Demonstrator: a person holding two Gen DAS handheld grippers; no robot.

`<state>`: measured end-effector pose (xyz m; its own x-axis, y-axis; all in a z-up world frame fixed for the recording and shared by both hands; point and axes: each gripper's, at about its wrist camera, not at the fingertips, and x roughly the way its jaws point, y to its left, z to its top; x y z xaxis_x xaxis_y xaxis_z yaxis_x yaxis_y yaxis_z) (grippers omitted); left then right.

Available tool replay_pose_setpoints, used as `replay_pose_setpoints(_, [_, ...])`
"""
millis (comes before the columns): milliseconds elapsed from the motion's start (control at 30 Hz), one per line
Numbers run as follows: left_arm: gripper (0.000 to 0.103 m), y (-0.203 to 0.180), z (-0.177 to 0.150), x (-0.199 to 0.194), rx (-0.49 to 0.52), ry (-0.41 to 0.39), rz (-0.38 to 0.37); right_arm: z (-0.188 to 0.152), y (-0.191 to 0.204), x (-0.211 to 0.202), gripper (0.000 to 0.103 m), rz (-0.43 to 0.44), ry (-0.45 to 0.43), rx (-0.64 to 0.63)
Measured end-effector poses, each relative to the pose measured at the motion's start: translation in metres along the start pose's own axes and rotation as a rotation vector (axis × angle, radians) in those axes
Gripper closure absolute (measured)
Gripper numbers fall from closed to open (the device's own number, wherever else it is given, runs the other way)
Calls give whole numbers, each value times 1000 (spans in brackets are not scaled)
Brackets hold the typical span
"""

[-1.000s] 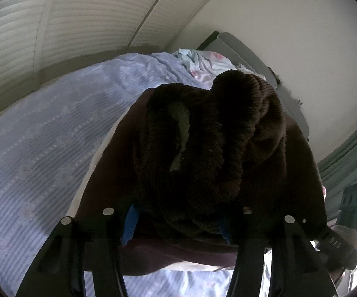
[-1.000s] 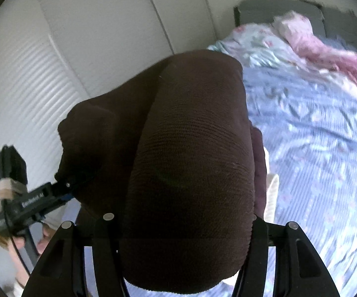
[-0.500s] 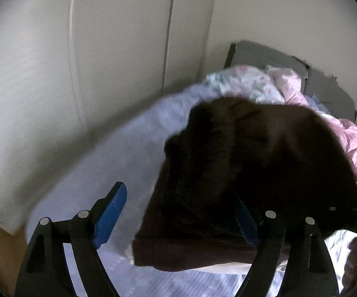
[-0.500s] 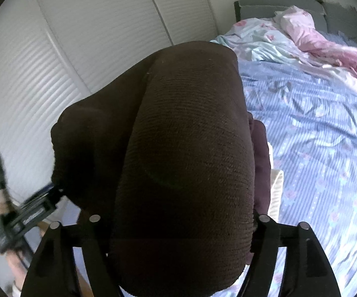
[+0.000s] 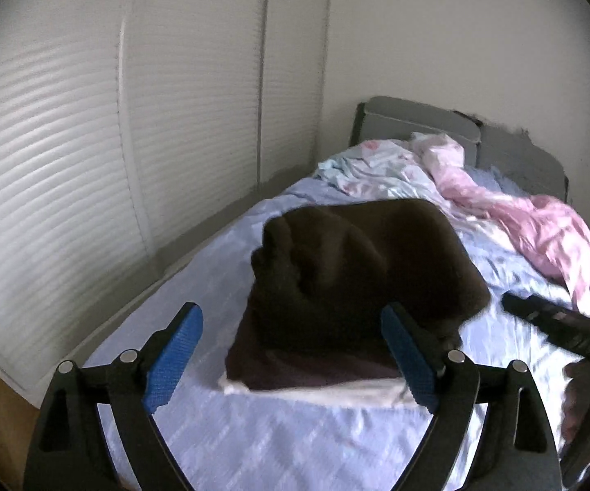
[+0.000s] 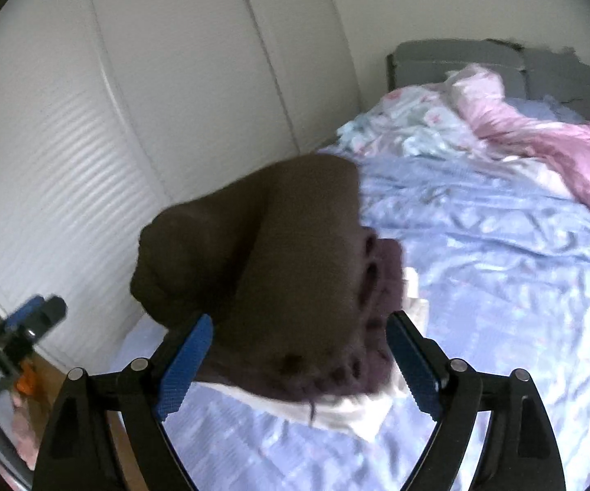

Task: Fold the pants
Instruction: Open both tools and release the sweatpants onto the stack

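The dark brown pants lie folded on top of a stack of folded clothes, a maroon piece and a white piece, on the bed. My left gripper is open and empty, just in front of the stack. In the right wrist view the brown pants sit on the same stack. My right gripper is open, its blue pads on either side of the stack's near edge, not gripping. Each gripper shows at the edge of the other's view.
The bed has a light blue striped sheet. Crumpled pink bedding and pale floral bedding lie by the grey headboard. White louvred wardrobe doors run along the left side. Wooden floor shows at lower left.
Both grippers have opened and let go of the brown pants, which now rest on the stack. Both grippers have drawn back from it.
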<state>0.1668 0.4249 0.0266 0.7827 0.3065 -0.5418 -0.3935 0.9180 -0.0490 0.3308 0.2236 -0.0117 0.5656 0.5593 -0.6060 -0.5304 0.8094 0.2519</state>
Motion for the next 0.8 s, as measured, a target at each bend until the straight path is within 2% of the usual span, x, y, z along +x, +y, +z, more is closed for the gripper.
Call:
replay_pose_setpoints(100, [8,-18,-13,-26,51,-3,-17,-16,-17,-51,15,-38,-33,18])
replay_pose_setpoints(233, [0,-55,-29,-63,139,-12,-96,-45,-40,-113,10,-151,-59,14])
replay_pose_setpoints(333, [0,-99,-48,-97,242,-52,-162,-72,-54,-159,10,-237,-52,-7])
replay_pose_setpoints(500, [0,-166,-84,-145,384,-95,-280,-120,-73,-235,10,-328,-54,-28])
replay_pose_setpoints(633, [0,-212,-105,-171,445,-105,-337,-156,-85,-287,10,-440,-104,-35])
replay_pose_setpoints(800, [0,-259,-132,-193,470,-83,-423,-189,-104,-336,10,-498,-137,15])
